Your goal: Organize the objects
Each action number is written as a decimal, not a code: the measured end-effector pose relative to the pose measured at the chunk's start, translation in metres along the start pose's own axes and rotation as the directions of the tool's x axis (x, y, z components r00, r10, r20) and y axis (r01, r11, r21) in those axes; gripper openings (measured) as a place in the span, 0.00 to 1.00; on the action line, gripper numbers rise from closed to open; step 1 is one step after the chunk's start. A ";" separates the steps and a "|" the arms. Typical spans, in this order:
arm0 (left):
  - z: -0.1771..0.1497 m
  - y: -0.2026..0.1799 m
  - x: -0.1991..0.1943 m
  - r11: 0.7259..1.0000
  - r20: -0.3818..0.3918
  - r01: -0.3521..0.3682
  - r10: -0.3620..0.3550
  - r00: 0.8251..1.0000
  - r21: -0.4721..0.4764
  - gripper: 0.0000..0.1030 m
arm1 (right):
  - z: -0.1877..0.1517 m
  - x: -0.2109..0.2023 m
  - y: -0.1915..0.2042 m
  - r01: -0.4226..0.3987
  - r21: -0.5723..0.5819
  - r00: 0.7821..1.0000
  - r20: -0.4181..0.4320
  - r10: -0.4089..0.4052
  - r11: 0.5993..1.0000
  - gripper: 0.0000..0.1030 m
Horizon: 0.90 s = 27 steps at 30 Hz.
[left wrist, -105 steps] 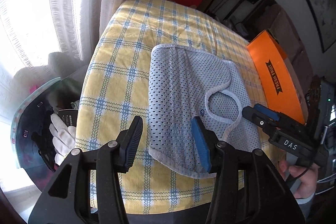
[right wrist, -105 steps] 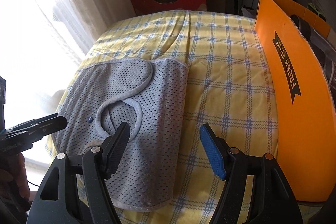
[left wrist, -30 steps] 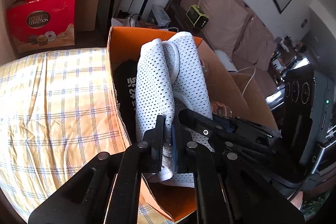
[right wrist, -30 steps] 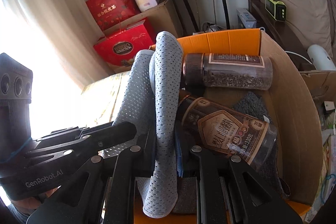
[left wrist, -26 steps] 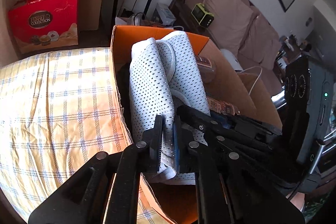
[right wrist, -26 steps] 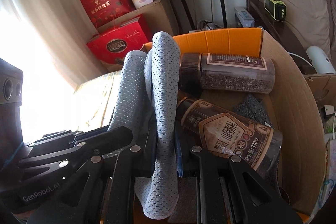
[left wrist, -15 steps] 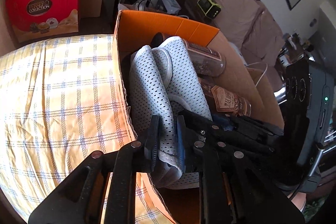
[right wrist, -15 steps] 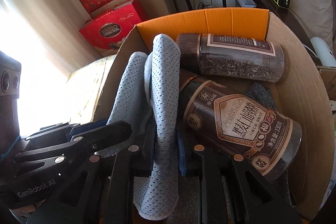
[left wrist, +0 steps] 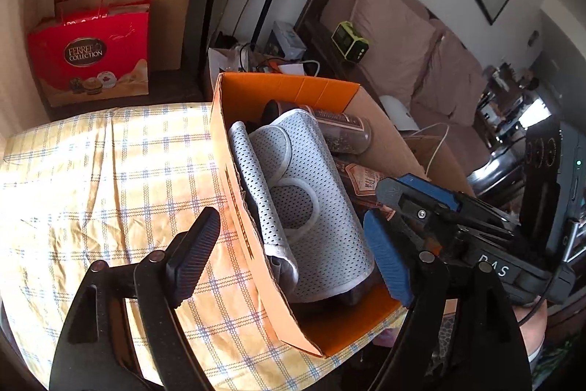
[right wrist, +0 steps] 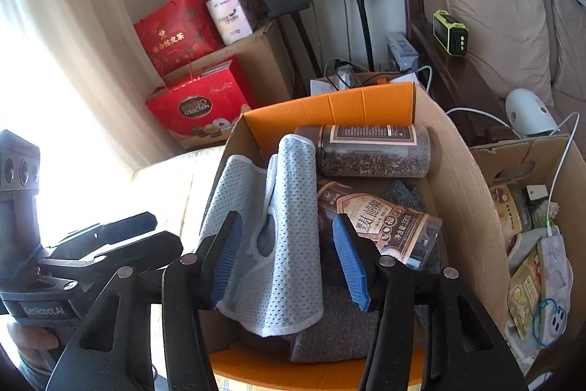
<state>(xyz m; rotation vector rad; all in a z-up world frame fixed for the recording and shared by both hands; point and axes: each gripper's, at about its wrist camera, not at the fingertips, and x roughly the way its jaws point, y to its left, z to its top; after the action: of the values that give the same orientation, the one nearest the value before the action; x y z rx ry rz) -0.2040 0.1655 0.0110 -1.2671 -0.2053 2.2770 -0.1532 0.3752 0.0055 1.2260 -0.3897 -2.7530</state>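
Note:
A folded light-blue mesh cloth (left wrist: 311,207) (right wrist: 293,178) lies loose in the orange cardboard box (left wrist: 329,87) (right wrist: 366,105), draped over a grey cloth (right wrist: 329,328) beside two brown jars (right wrist: 370,149) (right wrist: 381,226). My left gripper (left wrist: 289,237) hovers above the box's near left wall with its jaws opening, and nothing is pressed between its pads. My right gripper (right wrist: 287,226) is also opening; the mesh cloth sits between its blue pads without being squeezed. Each gripper shows in the other's view: the right gripper (left wrist: 403,193) and the left gripper (right wrist: 139,222).
The box stands on a yellow checked tablecloth (left wrist: 110,171). Red gift bags (left wrist: 88,54) and a brown carton stand behind the table. A second cardboard box (right wrist: 531,207) with packets sits to the right. Speakers on stands and a sofa lie further back.
Both grippers were shut on the mesh cloth; now both have opened and pulled back upward. The cloth has dropped and settled inside the box.

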 end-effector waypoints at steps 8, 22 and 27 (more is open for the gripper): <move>-0.025 0.028 -0.033 0.996 0.051 -0.084 0.084 0.995 0.007 0.89 | -0.026 -0.014 0.025 0.057 -0.037 0.997 0.049 -0.055 0.998 0.69; -0.068 0.061 -0.078 0.982 0.104 -0.187 0.185 0.977 0.004 0.89 | -0.060 -0.026 0.068 0.128 -0.120 0.988 0.106 -0.115 0.985 0.82; -0.088 0.068 -0.098 0.976 0.163 -0.212 0.216 0.963 -0.041 1.00 | -0.073 -0.031 0.077 0.186 -0.133 0.977 0.129 -0.169 0.974 0.86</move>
<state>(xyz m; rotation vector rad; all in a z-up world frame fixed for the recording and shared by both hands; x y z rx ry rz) -0.1142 0.0469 0.0104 -1.1593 -0.1607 2.5760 -0.0789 0.2938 0.0018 1.1188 -0.0907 -2.9518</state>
